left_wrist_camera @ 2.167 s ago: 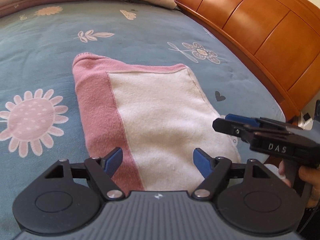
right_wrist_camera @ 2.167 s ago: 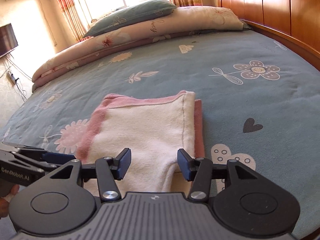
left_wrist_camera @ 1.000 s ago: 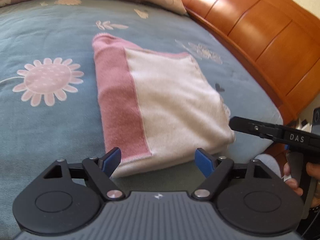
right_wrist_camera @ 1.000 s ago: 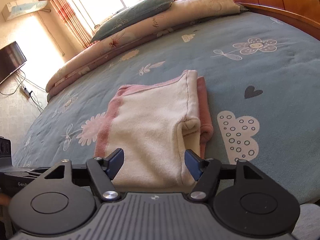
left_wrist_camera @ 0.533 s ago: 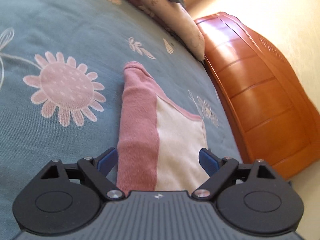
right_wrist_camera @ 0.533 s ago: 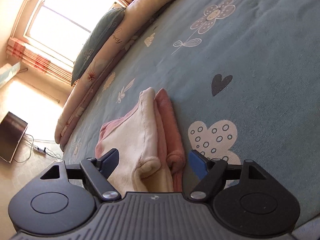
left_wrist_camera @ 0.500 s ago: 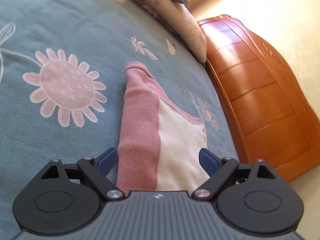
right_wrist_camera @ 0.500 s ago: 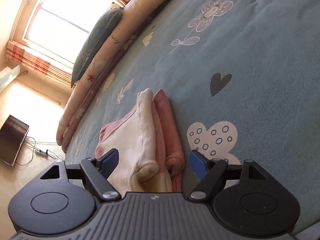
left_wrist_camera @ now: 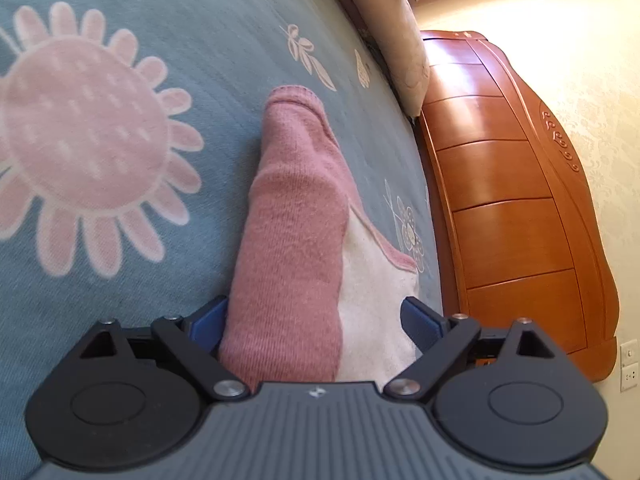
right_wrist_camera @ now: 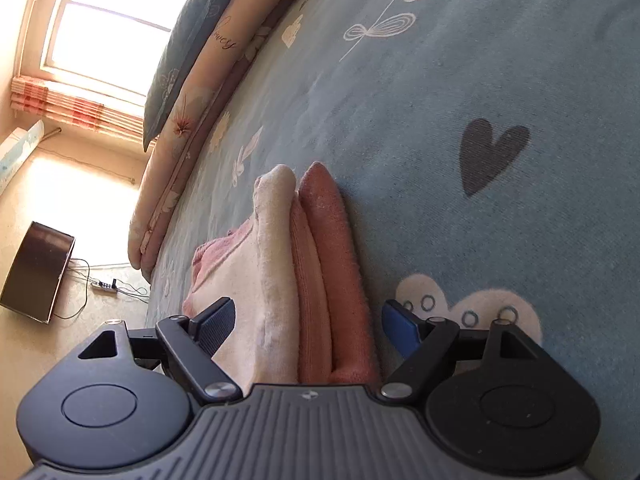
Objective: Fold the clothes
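We hold the left gripper (left_wrist_camera: 316, 316) and right gripper (right_wrist_camera: 306, 320) spread wide, jaws just opening, each straddling an end of the folded pink-and-white garment (left_wrist_camera: 296, 248) lying on the blue bedspread (left_wrist_camera: 160, 8).

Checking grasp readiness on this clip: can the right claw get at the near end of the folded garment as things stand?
Probably yes. The right claw stands open with the folded garment's stacked edge between its fingers, which have just been opening. Nothing lies between, only the bedspread beneath.

Big bright window (right_wrist_camera: 100, 32) at upper left, flat dark screen (right_wrist_camera: 36, 272) on the sunny floor, brown wooden headboard (left_wrist_camera: 512, 208) at right.
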{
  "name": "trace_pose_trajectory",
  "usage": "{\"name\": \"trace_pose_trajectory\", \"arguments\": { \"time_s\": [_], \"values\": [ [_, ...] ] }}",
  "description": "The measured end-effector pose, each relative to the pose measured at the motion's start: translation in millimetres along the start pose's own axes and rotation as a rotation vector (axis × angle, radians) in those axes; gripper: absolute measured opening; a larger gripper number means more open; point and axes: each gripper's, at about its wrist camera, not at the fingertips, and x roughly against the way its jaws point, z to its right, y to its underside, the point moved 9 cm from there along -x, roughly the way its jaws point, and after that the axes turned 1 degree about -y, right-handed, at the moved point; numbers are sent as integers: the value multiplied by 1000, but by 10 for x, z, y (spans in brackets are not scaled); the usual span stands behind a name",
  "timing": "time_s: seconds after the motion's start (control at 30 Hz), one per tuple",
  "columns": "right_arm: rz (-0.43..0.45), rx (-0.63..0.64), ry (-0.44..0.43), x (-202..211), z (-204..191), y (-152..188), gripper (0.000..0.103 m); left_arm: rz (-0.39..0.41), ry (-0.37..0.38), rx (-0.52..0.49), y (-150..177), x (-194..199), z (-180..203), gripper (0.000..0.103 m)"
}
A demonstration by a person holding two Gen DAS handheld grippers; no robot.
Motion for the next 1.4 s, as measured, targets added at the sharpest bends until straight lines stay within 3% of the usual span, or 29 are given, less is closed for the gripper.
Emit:
{"name": "trace_pose_trajectory", "arguments": {
  "time_s": [0.13,0.2,0.27,0.6,0.8,0.97,1.23,1.4],
  "values": [
    [-46,43,11,-232,-115,-119,87,-28,-13,-34,-91,-137,75,92],
    [-69,66,5,-310,-196,-146,98,-35,-16,-52,-133,-197,103,92],
    [-84,89,11,-364,-262,-147,103,-41,-15,-62,-127,-202,124,92],
    [-126,126,4,-44,-283,359,102,-31,29,-77,177,111,62,92],
    [-153,121,-22,-248,-325,163,103,-54,19,-50,20,-6,79,93],
    [-156,105,-29,-467,-370,-35,103,-44,9,-91,-51,-96,121,94],
    [-185,147,-46,-228,-363,324,101,-63,48,-190,188,100,113,93],
    [-196,153,-54,-390,-395,202,103,-66,33,-125,3,-12,115,93]
  ]
}}
